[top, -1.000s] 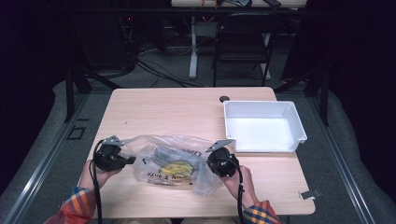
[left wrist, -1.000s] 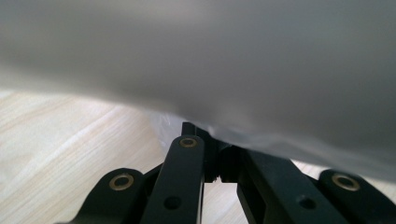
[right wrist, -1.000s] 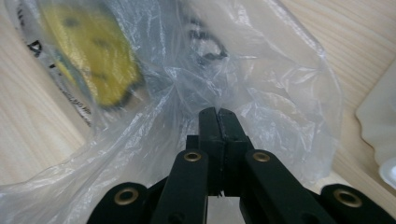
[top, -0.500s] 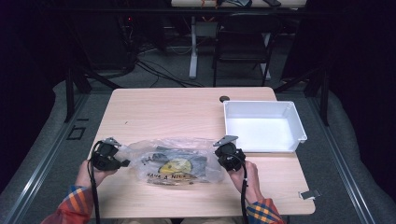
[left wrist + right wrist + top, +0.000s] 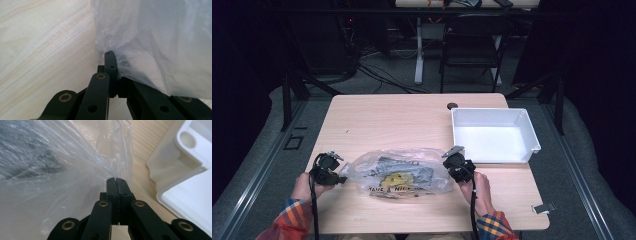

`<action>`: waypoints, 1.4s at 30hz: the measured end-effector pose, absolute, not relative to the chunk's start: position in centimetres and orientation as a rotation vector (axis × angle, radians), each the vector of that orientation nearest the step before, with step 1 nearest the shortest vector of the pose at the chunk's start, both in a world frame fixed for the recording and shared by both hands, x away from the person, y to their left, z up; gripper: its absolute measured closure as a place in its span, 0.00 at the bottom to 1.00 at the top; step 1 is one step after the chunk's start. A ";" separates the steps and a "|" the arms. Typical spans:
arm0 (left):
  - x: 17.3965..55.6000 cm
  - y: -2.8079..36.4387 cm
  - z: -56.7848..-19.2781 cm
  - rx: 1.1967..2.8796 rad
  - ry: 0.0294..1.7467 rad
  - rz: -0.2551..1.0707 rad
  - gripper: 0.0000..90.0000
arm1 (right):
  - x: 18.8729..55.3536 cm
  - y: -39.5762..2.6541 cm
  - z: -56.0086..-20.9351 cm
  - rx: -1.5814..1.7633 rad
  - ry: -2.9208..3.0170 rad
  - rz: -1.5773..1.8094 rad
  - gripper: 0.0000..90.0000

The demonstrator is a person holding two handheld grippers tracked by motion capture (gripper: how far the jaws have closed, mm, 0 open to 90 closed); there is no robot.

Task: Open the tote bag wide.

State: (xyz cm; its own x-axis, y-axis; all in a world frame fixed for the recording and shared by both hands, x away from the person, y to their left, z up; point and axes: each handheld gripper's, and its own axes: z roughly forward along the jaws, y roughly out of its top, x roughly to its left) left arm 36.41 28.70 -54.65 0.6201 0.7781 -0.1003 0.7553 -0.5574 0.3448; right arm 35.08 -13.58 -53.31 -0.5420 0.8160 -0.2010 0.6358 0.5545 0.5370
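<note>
Beside the white tray (image 5: 495, 159), my left tongs (image 5: 343, 178) and right tongs (image 5: 448, 167) pinch the plastic bag (image 5: 399, 175); thin film could tear or slip free.

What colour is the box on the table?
White: the rectangular plastic bin, best in the high view.

The tabletop (image 5: 412, 120) is brightly lit from overhead against dark surroundings from 9 through 3 o'clock; close gripper views are soft, with glare on the plastic bag (image 5: 50, 170).
</note>
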 end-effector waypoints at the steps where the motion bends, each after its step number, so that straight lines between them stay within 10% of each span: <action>1: 36.4 28.7 -54.7 2.496 1.227 0.083 1.00 | 35.1 -13.7 -53.4 1.185 2.360 0.566 1.00; 4: 36.3 28.7 -54.4 2.504 1.215 0.067 0.98 | 35.2 -13.7 -53.6 1.199 2.375 0.587 1.00; 10: 35.6 29.9 -52.2 2.407 1.260 0.078 0.43 | 34.9 -13.9 -52.8 1.206 2.402 0.678 0.93; 15: 34.8 31.1 -49.9 2.336 1.267 0.105 0.26 | 34.7 -14.1 -52.2 1.211 2.403 0.757 0.93; 31: 33.0 30.1 -45.2 2.285 1.142 0.284 0.18 | 34.5 -13.9 -52.0 1.207 2.414 0.828 0.95; 42: 33.2 30.6 -45.8 2.301 1.105 0.157 0.14 | 34.6 -13.8 -52.2 1.223 2.424 0.856 0.95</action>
State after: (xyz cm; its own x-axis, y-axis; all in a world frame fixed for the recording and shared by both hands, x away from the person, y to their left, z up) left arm 33.17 30.57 -45.85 0.6504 0.7471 -0.1372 0.6793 -0.4914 0.5450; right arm 34.60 -13.84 -52.20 -0.5960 0.8030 0.0052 0.6283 0.4623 0.6257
